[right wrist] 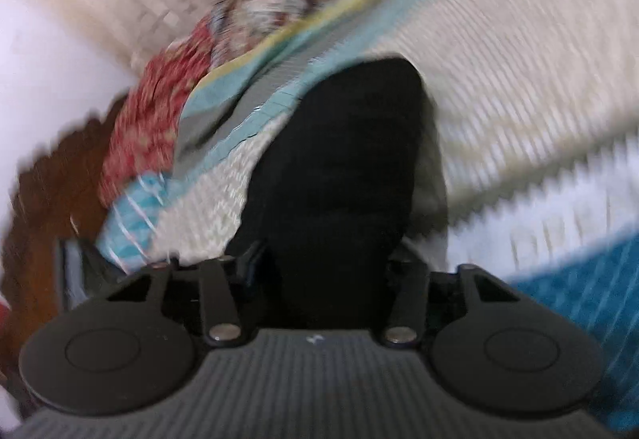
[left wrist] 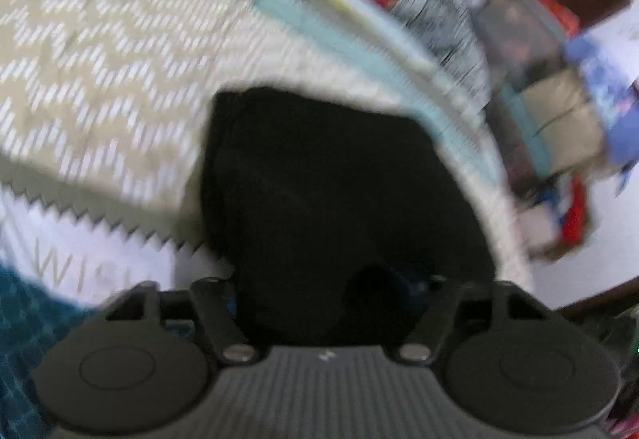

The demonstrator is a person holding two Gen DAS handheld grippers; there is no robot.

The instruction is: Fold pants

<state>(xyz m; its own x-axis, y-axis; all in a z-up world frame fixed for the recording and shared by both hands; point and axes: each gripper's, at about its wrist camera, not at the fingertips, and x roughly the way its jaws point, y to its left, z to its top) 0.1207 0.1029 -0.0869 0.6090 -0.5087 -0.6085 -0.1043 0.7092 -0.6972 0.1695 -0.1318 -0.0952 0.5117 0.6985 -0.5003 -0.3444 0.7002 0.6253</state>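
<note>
The black pants [left wrist: 339, 191] are bunched between both pairs of fingers and spread ahead of them over the patterned bedspread [left wrist: 100, 80] of the bed. For a clean fold, both held edges should be lifted together, kept level and taut, then laid squarely over the far part. The left gripper [left wrist: 331, 303] is seen half closed, grasping the cloth. The right gripper [right wrist: 323, 271] is likewise partly closed on the pants [right wrist: 343, 167].

- A home bedroom: a patterned bedspread [left wrist: 100, 80] with teal border fills the frame's left.
- Folded clothes and fabrics [left wrist: 551, 127] are piled at upper right.
- A flowered red quilt [right wrist: 147, 127] lies bunched at left.
</note>
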